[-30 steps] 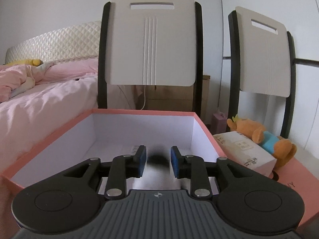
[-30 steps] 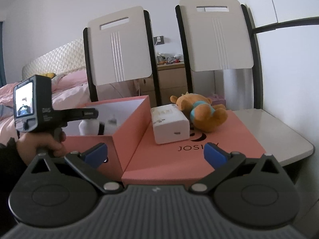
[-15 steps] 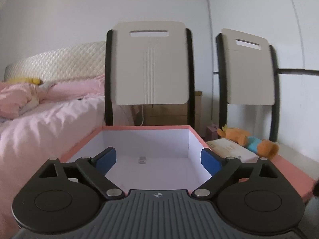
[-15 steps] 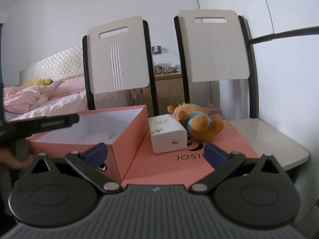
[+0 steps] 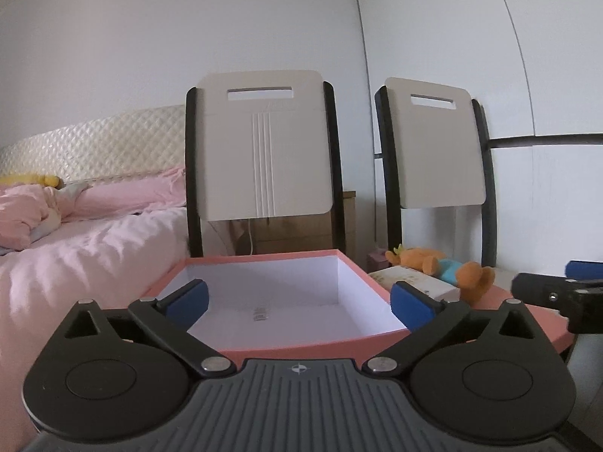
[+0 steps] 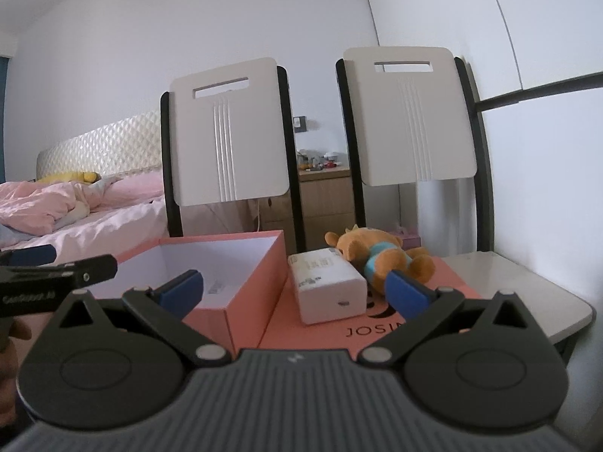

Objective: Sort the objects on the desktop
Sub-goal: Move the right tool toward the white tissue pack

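My left gripper hangs just before the near wall of the open pink box. Its jaws are opening, spread wide, with nothing between them. The box's white floor shows only a small printed patch. Right of the box, a white carton and an orange plush toy in a blue shirt lie on the flat pink lid. My right gripper is open and empty, short of the carton. A finger of the left gripper shows at the left of the right wrist view.
Two white folding chairs stand behind the pale table, whose rounded corner is at the right. A bed with pink covers lies to the left. A wooden cabinet stands behind. A person's hand holds the left gripper.
The left gripper has gone from nearly shut inside the box to wide open, and has drawn back out over the box's near wall. The right gripper stays open and almost still.
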The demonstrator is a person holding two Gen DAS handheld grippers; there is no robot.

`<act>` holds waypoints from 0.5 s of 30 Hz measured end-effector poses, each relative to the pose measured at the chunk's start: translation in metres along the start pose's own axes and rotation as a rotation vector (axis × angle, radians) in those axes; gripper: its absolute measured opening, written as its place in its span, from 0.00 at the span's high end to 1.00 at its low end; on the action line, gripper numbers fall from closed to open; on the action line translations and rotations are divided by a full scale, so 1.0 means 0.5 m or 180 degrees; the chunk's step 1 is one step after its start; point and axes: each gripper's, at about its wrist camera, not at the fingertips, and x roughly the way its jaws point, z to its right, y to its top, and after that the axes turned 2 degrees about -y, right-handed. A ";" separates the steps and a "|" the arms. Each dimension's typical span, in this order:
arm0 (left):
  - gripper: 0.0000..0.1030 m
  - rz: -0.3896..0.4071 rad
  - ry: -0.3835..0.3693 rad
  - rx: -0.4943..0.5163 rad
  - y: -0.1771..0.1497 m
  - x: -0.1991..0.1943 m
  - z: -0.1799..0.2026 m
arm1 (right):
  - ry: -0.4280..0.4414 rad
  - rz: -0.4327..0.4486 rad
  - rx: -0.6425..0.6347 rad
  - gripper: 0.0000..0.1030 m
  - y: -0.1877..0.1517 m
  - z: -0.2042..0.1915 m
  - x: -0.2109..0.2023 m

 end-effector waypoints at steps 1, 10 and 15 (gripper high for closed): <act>0.00 0.0010 -0.0004 0.0006 -0.005 0.003 -0.004 | 0.0012 -0.0006 0.0004 0.00 -0.001 -0.001 0.006; 0.00 -0.0014 0.0060 -0.0109 -0.015 0.013 -0.035 | 0.0041 -0.0116 0.0014 0.00 -0.005 -0.019 0.051; 0.00 -0.0034 0.0104 -0.0156 -0.016 0.014 -0.043 | 0.0045 -0.0164 0.0010 0.00 0.010 -0.020 0.069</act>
